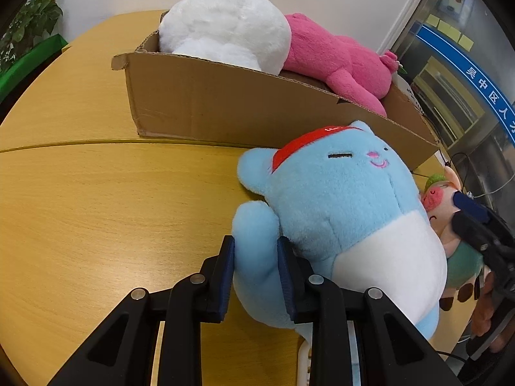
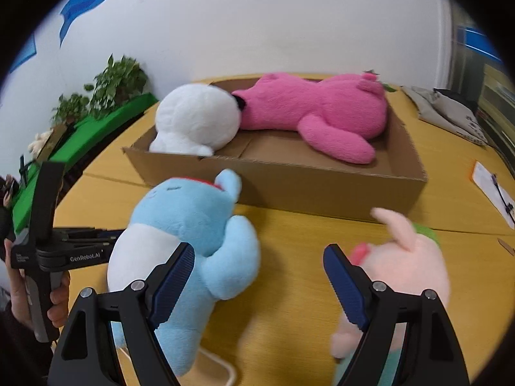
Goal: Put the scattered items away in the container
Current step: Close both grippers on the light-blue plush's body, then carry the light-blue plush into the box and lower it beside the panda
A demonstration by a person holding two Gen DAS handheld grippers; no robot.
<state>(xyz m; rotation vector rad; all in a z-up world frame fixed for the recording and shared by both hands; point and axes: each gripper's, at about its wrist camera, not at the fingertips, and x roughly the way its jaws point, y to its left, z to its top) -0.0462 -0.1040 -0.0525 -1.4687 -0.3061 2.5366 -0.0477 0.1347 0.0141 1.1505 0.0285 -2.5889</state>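
A light blue plush cat [image 1: 338,202] with a red cap and white belly lies on the wooden table in front of a cardboard box [image 1: 225,103]. My left gripper [image 1: 256,273] is shut on the cat's arm. The box holds a white plush [image 1: 225,25] and a pink plush [image 1: 341,61]. In the right wrist view the blue cat [image 2: 180,234] lies left and a pale pink plush pig [image 2: 408,267] lies right, outside the right finger. My right gripper [image 2: 257,283] is open and empty above the table between them. The box [image 2: 322,186] stands behind.
The other handheld gripper [image 2: 48,251] shows at the left of the right wrist view. Green plants [image 2: 109,87] stand at the back left. A grey cloth [image 2: 450,109] and a clipboard [image 2: 492,189] lie on the table at the right. A white cable [image 2: 222,366] runs under the cat.
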